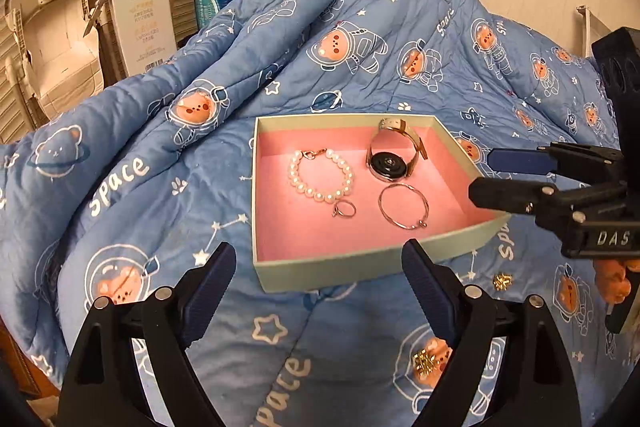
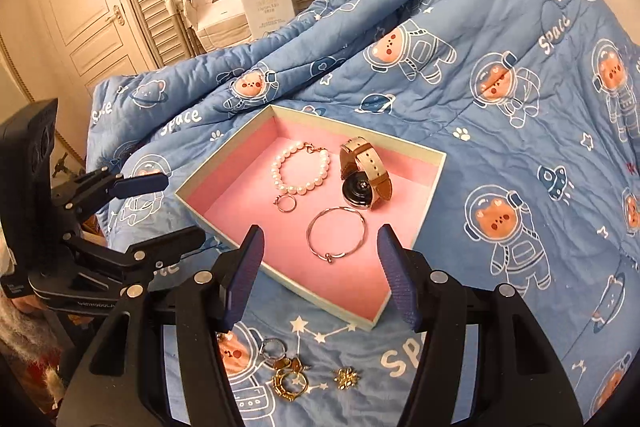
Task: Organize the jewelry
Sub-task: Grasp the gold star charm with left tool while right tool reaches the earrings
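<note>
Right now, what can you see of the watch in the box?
The watch lies in the far right part of the pink-lined box, tipped on its side. It has a round dark face in a gold-coloured case and a light strap with brown edging, seemingly leather, curled into a closed loop standing above the face. It rests on the pink lining, just clear of the thin bangle and the pearl bracelet. Neither gripper touches it.

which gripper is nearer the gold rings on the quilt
Right. The right gripper hangs just above the gold rings; the left gripper is off to their left, beside the box.
</note>
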A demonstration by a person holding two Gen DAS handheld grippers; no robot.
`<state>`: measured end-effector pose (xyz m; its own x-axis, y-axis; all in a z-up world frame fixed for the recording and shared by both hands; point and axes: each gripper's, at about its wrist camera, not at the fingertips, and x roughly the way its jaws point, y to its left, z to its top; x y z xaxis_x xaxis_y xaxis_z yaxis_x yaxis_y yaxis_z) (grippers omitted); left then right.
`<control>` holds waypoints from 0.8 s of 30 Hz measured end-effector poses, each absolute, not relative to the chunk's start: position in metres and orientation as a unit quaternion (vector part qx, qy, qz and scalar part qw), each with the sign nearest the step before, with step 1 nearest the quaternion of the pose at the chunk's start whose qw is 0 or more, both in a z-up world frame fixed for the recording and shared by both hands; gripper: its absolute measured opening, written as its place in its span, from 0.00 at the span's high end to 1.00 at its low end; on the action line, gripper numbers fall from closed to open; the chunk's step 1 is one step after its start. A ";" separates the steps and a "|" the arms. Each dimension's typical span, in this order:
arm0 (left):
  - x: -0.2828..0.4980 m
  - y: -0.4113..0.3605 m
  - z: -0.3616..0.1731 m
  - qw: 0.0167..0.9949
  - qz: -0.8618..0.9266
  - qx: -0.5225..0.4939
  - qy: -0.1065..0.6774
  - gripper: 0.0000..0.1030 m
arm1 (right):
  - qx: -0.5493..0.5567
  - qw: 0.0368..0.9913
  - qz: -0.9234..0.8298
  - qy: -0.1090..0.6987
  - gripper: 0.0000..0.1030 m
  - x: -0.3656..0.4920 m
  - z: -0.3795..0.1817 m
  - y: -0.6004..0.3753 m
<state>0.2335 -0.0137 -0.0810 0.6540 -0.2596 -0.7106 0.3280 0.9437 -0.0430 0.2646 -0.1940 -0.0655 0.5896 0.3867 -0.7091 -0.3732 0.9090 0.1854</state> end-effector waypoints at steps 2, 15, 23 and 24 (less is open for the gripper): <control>0.219 -0.013 -0.085 0.910 -0.165 0.043 0.378 0.20 | 0.024 0.891 0.206 0.403 0.43 0.256 -0.069 -0.201; 0.153 -0.020 -0.117 0.903 -0.182 0.058 0.385 0.23 | 0.020 0.879 0.190 0.437 0.43 0.186 -0.114 -0.210; 0.143 -0.032 -0.131 0.896 -0.190 0.068 0.395 0.41 | 0.014 0.867 0.198 0.457 0.44 0.168 -0.132 -0.201; 0.143 -0.032 -0.132 0.896 -0.189 0.069 0.396 0.44 | 0.010 0.866 0.199 0.458 0.44 0.167 -0.133 -0.199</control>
<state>0.1429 -0.0322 -0.1317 0.6146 -0.2848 -0.7357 0.3935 0.9189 -0.0270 0.1673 -0.1990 -0.1335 0.5015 0.3545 -0.7892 -0.3361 0.9204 0.1998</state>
